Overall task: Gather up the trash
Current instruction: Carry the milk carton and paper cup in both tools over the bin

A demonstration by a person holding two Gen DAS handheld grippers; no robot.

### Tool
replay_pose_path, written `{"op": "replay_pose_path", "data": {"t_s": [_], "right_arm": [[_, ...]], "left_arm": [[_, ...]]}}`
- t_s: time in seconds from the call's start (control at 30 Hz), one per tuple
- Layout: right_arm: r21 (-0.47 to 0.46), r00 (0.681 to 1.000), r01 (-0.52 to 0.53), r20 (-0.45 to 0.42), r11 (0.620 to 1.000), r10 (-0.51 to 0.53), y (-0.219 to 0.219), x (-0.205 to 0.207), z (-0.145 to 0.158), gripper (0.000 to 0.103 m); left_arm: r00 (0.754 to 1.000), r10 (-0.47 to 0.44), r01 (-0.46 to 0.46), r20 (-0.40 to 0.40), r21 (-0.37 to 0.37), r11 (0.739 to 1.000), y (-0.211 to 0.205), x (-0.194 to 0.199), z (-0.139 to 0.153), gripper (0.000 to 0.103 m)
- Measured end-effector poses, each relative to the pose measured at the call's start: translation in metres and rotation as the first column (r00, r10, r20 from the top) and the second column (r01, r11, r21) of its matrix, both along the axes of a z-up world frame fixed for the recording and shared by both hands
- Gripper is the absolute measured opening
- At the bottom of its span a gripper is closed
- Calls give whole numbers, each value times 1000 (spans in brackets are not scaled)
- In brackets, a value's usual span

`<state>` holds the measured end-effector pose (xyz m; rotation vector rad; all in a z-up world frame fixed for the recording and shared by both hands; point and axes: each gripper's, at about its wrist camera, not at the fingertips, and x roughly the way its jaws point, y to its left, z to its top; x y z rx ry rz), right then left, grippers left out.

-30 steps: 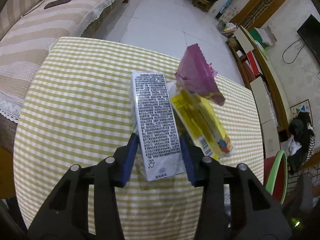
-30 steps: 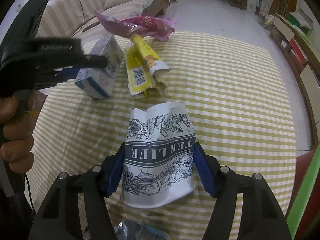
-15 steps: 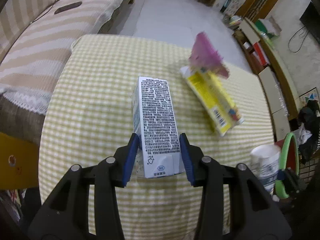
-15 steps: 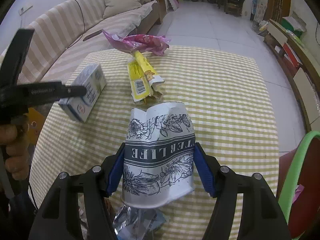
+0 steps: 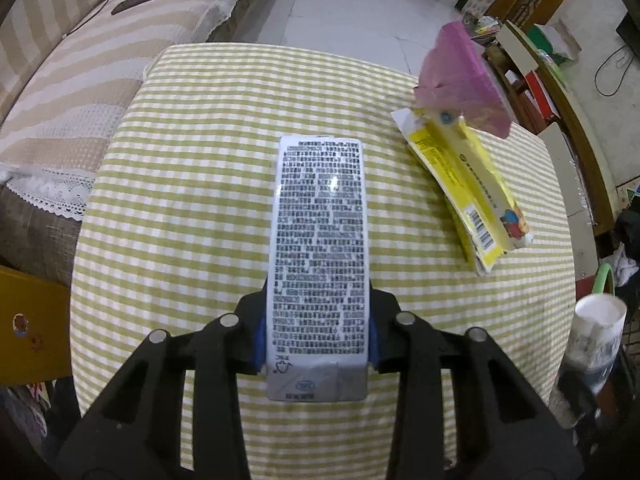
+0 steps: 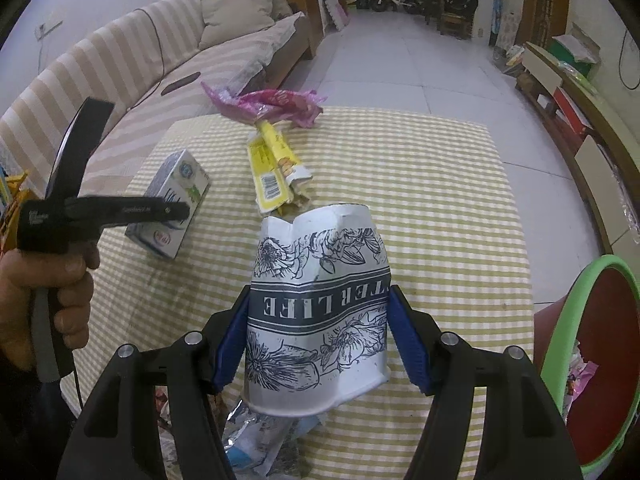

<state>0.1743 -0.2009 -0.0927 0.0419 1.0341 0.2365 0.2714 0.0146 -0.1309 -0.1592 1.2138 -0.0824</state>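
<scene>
The left gripper (image 5: pixel 316 336) has just been closing and now pinches a small milk carton (image 5: pixel 318 256) lifted clear of the yellow checked tablecloth (image 5: pixel 192 184), whereas a second ago it sat beside the yellow snack wrapper (image 5: pixel 464 188). The carton's face carries dense print too small to read. The right gripper (image 6: pixel 320 340) clamps a dented paper cup (image 6: pixel 318 312) upside down, its band reading "TER LIFE". A pink wrapper (image 6: pixel 272 106) lies on the yellow one. A green-rimmed bin (image 6: pixel 592 344) stands at the table's right.
</scene>
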Motion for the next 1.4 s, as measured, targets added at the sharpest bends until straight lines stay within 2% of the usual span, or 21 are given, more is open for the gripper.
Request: {"op": "replay_pose_path", "data": {"t_s": [0.3, 0.53, 0.87, 1.13, 1.4], "right_arm": [[19, 999, 26, 47, 999, -27, -10, -13, 22, 63], [27, 993, 51, 104, 998, -53, -20, -36, 50, 63], [26, 978, 120, 169, 992, -122, -59, -68, 79, 63], [36, 955, 207, 210, 978, -210, -109, -88, 96, 63], [45, 922, 314, 224, 948, -316, -169, -104, 99, 63]], "left_arm": [[995, -54, 54, 84, -3, 999, -6, -31, 41, 35], [979, -124, 128, 163, -12, 992, -23, -64, 83, 35], [952, -209, 223, 224, -40, 974, -69, -91, 122, 35], [920, -294, 318, 258, -55, 946, -114, -102, 140, 35], [873, -403, 435, 275, -66, 898, -181, -103, 148, 35]]}}
